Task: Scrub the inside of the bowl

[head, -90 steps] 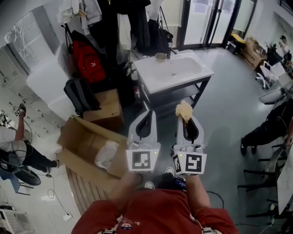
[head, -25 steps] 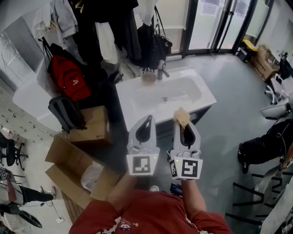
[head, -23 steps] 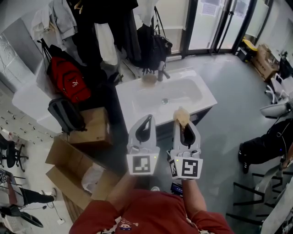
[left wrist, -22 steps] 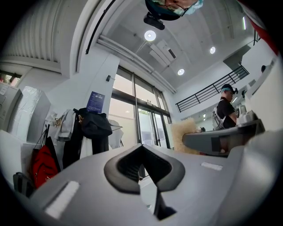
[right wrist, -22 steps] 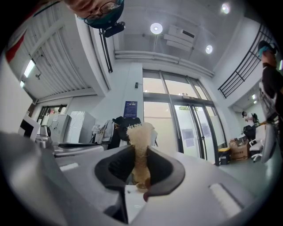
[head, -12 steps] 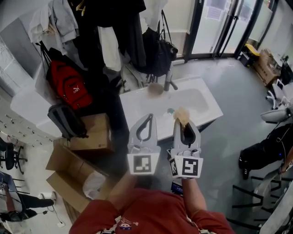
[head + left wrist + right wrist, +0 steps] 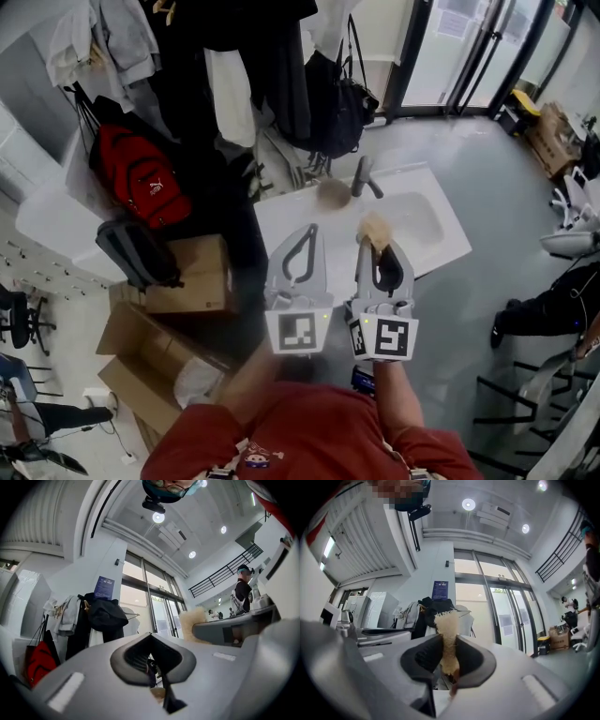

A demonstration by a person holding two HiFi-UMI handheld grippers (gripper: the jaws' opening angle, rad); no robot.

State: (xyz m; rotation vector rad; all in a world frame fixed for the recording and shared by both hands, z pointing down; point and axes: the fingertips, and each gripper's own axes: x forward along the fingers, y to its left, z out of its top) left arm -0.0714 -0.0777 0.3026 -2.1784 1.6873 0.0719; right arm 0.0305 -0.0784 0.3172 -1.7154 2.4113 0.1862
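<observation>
At the left, a red fabric backpack [image 7: 141, 192] was by the wall, and a closed brown cardboard box [image 7: 183, 277] stood on the floor just to the right of it. We held both grippers in front of us, with the white sink counter [image 7: 281, 220] below them in the head view. Our left gripper [image 7: 307, 232] was clenched with nothing between its jaws; the pads met each other. The small round brown bowl [image 7: 332, 192] stood at the back edge of the counter, just left of the grey metal tap [image 7: 365, 175], and apart from both grippers. Our right gripper [image 7: 373, 248] was grasping a pale yellow fibrous scrubbing pad [image 7: 377, 228], which stuck out beyond the jaw tips. The sunken basin [image 7: 422, 216] lay at the right part of the counter.
</observation>
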